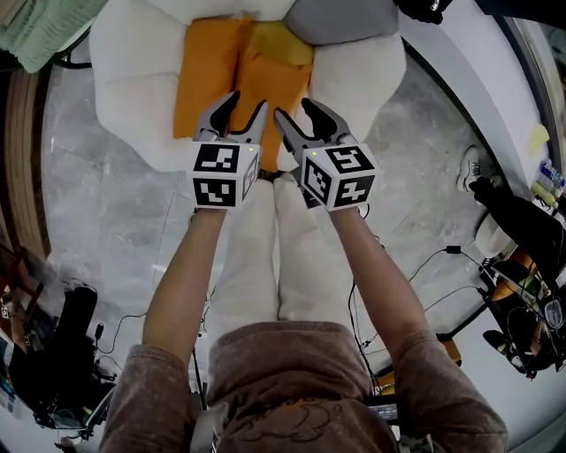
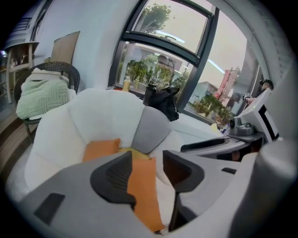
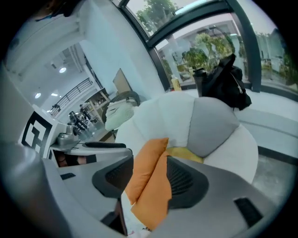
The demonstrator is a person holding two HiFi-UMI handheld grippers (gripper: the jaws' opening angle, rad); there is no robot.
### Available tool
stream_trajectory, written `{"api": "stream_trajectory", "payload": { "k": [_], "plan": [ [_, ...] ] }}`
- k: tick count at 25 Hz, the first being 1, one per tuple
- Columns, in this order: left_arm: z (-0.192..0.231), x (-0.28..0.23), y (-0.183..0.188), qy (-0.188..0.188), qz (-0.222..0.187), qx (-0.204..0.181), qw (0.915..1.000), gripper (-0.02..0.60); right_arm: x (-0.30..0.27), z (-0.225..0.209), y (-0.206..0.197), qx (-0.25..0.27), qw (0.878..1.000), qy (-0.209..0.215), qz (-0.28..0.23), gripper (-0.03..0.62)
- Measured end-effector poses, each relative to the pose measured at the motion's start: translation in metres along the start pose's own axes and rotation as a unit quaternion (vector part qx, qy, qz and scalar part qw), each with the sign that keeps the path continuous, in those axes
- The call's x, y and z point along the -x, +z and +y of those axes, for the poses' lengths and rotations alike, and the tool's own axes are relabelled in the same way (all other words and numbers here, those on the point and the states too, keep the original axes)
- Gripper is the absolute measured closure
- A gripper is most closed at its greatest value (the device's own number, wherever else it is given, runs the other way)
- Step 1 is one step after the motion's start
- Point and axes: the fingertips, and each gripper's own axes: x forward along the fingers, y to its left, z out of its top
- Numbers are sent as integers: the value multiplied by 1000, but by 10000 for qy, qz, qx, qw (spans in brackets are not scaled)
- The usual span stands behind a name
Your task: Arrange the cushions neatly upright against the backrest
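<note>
Head view, left to right. A pale green knitted blanket (image 1: 40,31) lies at the far left edge, well apart from the work. The white plush armchair with rounded, petal-shaped back panels (image 1: 133,71) fills the top centre. Left orange rectangular fabric cushion (image 1: 208,75) lies flat on the seat, not upright; its long axis runs front to back, far short end pointing at the backrest. The left gripper (image 1: 247,102) hangs over the seat's front part and points toward the backrest. Its jaws stand apart with nothing pinched; its own view shows orange fabric in the gap between the pads, with no pad pressing on it. Right orange rectangular fabric cushion (image 1: 276,84) is just beside the left one, edges meeting or overlapping along the middle. It is also flat, long axis front to back and skewed slightly, near end toward the seat front. A small yellow cushion (image 1: 285,42) sits at the far ends of the two orange ones, against the base of the backrest and partly under the grey one. The right gripper (image 1: 294,109) is close beside the left one, jaws spread wide, holding nothing. Its tips are over the near end of the right orange cushion; contact cannot be told. Grey fabric cushion (image 1: 340,19) stands leaning on the backrest, right of centre. The person's legs in white trousers (image 1: 274,257) are below, on the grey marbled floor (image 1: 97,203).
</note>
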Motion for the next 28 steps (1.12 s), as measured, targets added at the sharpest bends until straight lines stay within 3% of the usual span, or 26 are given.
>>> {"api": "stream_trajectory", "payload": {
  "k": [3, 16, 28],
  "plan": [
    [7, -11, -7, 60, 107, 97, 9999, 356, -13, -12, -14, -203, 9993, -43, 298, 372],
    [38, -60, -66, 189, 837, 45, 9963, 356, -64, -52, -76, -453, 9930, -183, 1079, 373],
    [58, -114, -151, -64, 1935, 317, 9806, 322, -114, -84, -144, -689, 9797, -315, 1855, 373]
  ]
}}
